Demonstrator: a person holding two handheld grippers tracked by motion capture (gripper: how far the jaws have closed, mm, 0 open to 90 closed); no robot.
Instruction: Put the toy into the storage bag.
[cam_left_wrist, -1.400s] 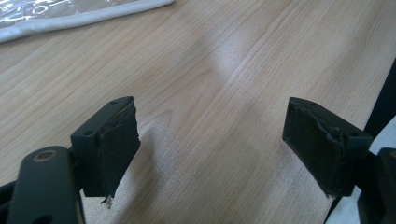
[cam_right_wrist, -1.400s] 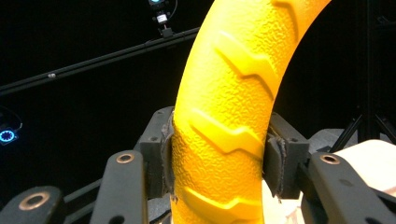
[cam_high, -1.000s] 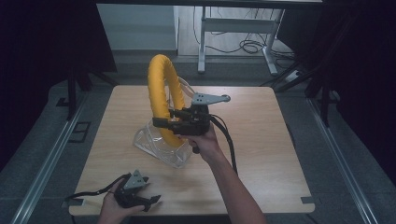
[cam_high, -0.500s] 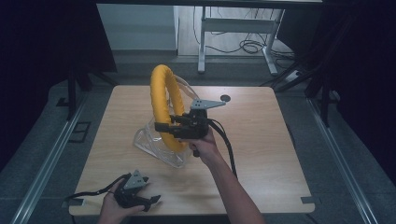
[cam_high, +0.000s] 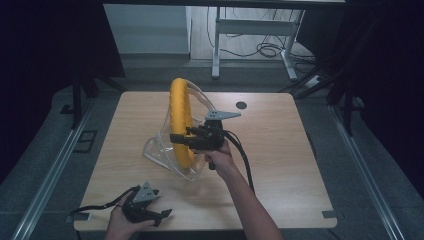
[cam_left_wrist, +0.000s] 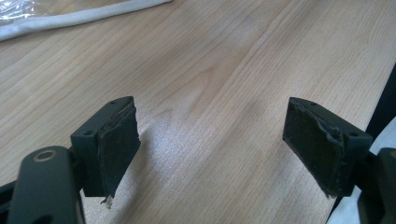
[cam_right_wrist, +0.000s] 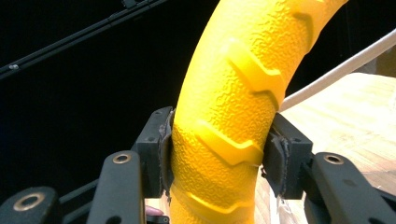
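The right gripper is clamped across the lower arc of the yellow ring, which stands on edge, half out of a clear plastic bag whose mouth sags round the ring's foot just below the jaws. In the right gripper view the two pads press the ring squarely from either side, right on its raised chevron treads, so the hold looks firm. The left gripper lies idle well back from the ring, near the table's front edge, its jaws spread wide over bare wood; a white bag edge shows beyond them. The step in hand looks to be drawing the ring free of the bag. To do it well, I would lift straight up along the ring's own plane rather than twist, since a sideways pull could let the rounded surface roll between the pads. The bag will likely ride up with it, so bringing the left gripper forward to pinch the bag's loose edge below the right jaws should help.
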